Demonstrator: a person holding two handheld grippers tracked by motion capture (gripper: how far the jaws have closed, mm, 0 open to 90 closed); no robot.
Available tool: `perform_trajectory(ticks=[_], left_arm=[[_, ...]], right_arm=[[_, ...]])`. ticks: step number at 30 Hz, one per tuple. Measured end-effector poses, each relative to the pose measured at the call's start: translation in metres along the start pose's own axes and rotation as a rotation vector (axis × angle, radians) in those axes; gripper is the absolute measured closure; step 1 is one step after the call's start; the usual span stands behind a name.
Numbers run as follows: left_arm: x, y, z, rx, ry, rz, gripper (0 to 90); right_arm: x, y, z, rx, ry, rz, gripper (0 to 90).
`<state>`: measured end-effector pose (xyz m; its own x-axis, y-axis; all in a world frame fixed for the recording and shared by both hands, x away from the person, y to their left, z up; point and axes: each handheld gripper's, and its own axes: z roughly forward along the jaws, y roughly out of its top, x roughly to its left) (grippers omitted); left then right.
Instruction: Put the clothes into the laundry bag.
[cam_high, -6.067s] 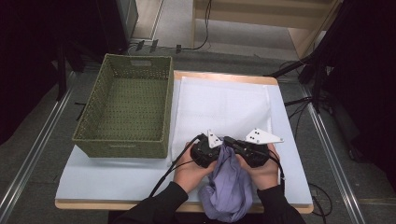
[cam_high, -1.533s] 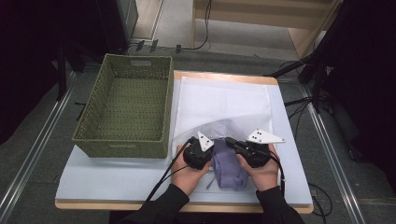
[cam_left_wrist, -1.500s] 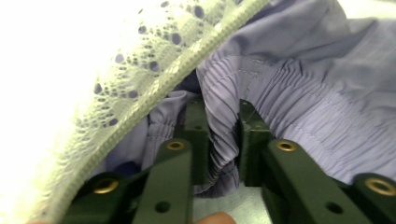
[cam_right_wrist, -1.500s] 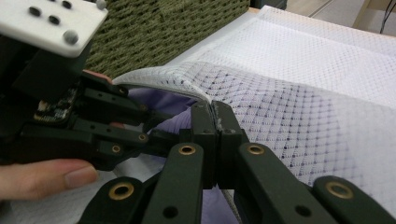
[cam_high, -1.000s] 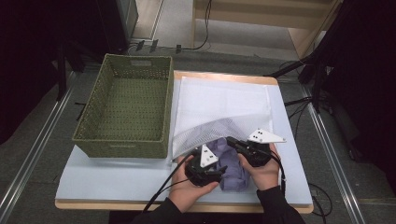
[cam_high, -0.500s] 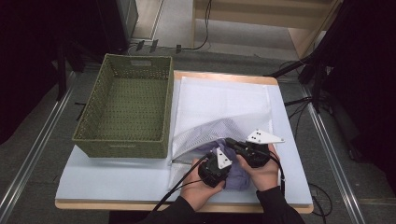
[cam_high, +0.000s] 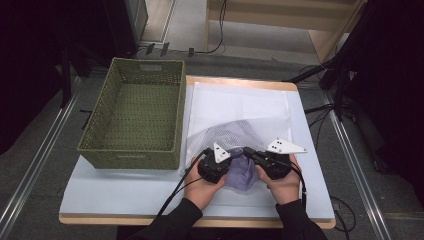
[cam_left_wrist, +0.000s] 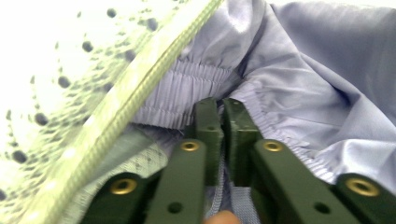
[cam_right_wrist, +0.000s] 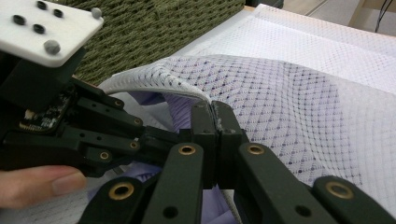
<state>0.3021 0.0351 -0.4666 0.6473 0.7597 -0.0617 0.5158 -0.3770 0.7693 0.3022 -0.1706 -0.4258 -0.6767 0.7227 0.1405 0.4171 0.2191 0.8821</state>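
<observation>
From above, the lilac garment (cam_high: 242, 172) is sitting half inside the mesh bag (cam_high: 235, 135) on the bench (cam_high: 125, 192), looking light and floppy; up close, the left gripper (cam_left_wrist: 219, 126) is pinching its elastic waistband (cam_left_wrist: 177, 100), the best hold, while the right gripper (cam_right_wrist: 215, 126) is clamping the bag's rim (cam_right_wrist: 154, 88).

A lab or recording workspace is suggested: the surface (cam_high: 125, 192) is ringed by dark curtains, metal floor rails (cam_high: 35, 170) are laid along both sides, cables (cam_high: 215, 47) are run across the grey floor, and a plain wooden frame (cam_high: 320, 35) is set behind.
</observation>
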Motion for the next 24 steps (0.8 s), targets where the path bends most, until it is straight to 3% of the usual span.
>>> perform_trajectory(ticks=[4, 7, 11, 13, 17, 19, 20, 22, 24], left_arm=[[0.0, 0.003, -0.015, -0.034, -0.067, -0.027, 60.8], [0.001, 0.005, -0.033, -0.074, -0.139, -0.036, 53.6], [-0.01, 0.005, -0.045, -0.09, -0.249, -0.012, 46.7], [-0.024, 0.001, -0.041, -0.048, -0.288, 0.041, 42.1], [-0.048, -0.012, -0.014, 0.092, -0.254, 0.157, 31.6], [-0.052, -0.016, -0.007, 0.101, -0.199, 0.181, 33.8], [-0.052, -0.015, -0.005, 0.091, -0.17, 0.182, 40.1], [-0.046, -0.009, -0.003, 0.082, -0.137, 0.122, 58.4], [-0.039, -0.005, 0.001, 0.082, -0.113, 0.101, 74.8]], right_arm=[[0.0, 0.0, 0.001, 0.0, 0.001, -0.003, 90.0], [0.0, 0.0, 0.001, 0.0, -0.001, -0.004, 90.0], [-0.001, 0.0, 0.001, -0.004, -0.004, -0.005, 90.0], [0.001, 0.001, 0.001, 0.0, -0.002, -0.002, 90.0], [0.002, 0.001, 0.002, 0.002, -0.002, -0.007, 90.0], [0.002, 0.001, 0.001, -0.001, 0.0, -0.009, 90.0], [0.002, 0.001, 0.001, -0.001, -0.001, -0.008, 90.0], [0.002, 0.0, 0.001, -0.002, 0.001, -0.004, 90.0], [0.001, 0.0, 0.001, 0.001, 0.003, -0.005, 90.0]])
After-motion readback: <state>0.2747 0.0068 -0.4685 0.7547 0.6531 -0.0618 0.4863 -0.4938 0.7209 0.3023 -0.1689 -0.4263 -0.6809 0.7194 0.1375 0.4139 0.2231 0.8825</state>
